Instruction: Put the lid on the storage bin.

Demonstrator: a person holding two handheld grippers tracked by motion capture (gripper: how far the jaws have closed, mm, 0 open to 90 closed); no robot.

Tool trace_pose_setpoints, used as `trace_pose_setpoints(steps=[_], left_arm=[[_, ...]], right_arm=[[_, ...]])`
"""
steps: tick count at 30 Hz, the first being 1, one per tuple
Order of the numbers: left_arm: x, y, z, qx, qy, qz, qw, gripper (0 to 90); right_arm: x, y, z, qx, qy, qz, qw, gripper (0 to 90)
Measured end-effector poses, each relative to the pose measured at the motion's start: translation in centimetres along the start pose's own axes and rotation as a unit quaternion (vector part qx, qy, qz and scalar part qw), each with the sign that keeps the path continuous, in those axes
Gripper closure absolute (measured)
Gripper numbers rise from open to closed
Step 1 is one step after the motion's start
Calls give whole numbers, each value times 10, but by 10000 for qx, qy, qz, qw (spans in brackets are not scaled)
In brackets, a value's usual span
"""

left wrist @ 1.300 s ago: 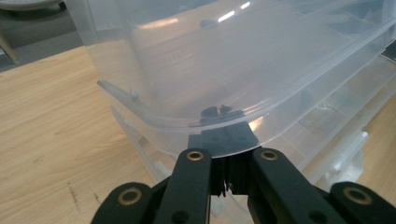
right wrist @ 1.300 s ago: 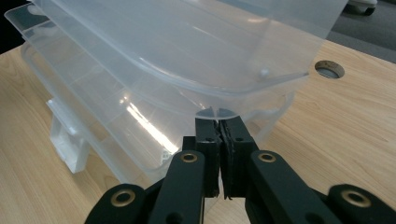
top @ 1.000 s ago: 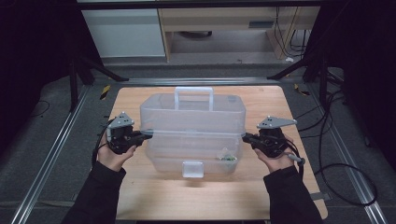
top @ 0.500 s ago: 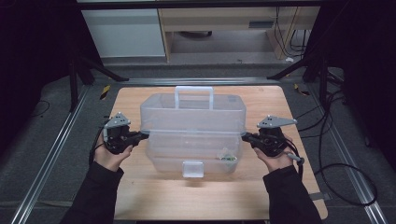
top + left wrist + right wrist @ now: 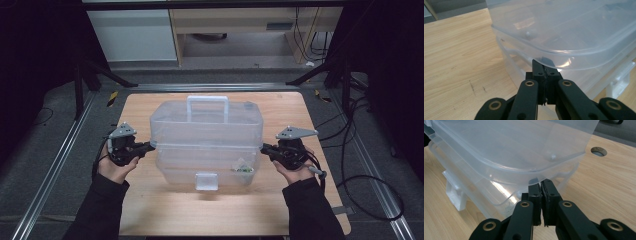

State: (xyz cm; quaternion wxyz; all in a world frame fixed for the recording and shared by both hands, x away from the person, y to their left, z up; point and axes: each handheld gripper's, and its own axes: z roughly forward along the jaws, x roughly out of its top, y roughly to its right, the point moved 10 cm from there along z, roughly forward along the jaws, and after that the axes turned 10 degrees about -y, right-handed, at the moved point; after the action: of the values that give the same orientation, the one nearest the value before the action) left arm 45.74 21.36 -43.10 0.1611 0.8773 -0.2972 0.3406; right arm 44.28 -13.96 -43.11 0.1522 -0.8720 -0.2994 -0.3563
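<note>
A clear plastic storage box (image 5: 205, 145) with a carry handle (image 5: 207, 100) on its lid stands in the middle of the wooden table (image 5: 150, 210). My left gripper (image 5: 153, 145) is shut, and its tips touch the box's left side just under the lid's rim. In the left gripper view the shut tips (image 5: 544, 67) sit right beneath the lid's edge (image 5: 554, 63). My right gripper (image 5: 263, 148) is shut too, with its tips (image 5: 541, 185) tucked under the lid's rim (image 5: 534, 176) on the right side. A small greenish item (image 5: 243, 169) lies inside the box.
The box's front latch (image 5: 206, 181) faces the near edge. A round cable hole (image 5: 598, 151) is in the tabletop beyond the box. Metal rails run along both sides of the table, and cables lie on the floor at the right.
My left gripper has shifted slightly to the left along the box's side. The right gripper and the box have stayed put.
</note>
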Motion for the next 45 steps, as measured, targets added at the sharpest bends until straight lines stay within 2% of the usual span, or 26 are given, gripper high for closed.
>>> trace_pose_setpoints(steps=[21,33,35,38,39,45], left_arm=[[-19,-1,10,99,-302,15,9995,886],[-33,-5,17,256,-615,72,9978,887],[-36,-8,19,327,-687,37,9971,889],[-37,-9,19,227,-656,-29,9976,882],[-37,-11,19,312,-668,-37,9973,879],[-40,-27,16,397,-589,-282,9971,853]], right_arm=[[-19,1,10,-77,-198,35,9998,833],[-33,2,17,-111,-476,51,9988,834],[-36,4,19,-152,-532,51,9985,832],[-38,5,18,-74,-508,100,9986,820],[-38,6,18,-88,-515,108,9986,817],[-40,18,15,-260,-461,163,9985,761]])
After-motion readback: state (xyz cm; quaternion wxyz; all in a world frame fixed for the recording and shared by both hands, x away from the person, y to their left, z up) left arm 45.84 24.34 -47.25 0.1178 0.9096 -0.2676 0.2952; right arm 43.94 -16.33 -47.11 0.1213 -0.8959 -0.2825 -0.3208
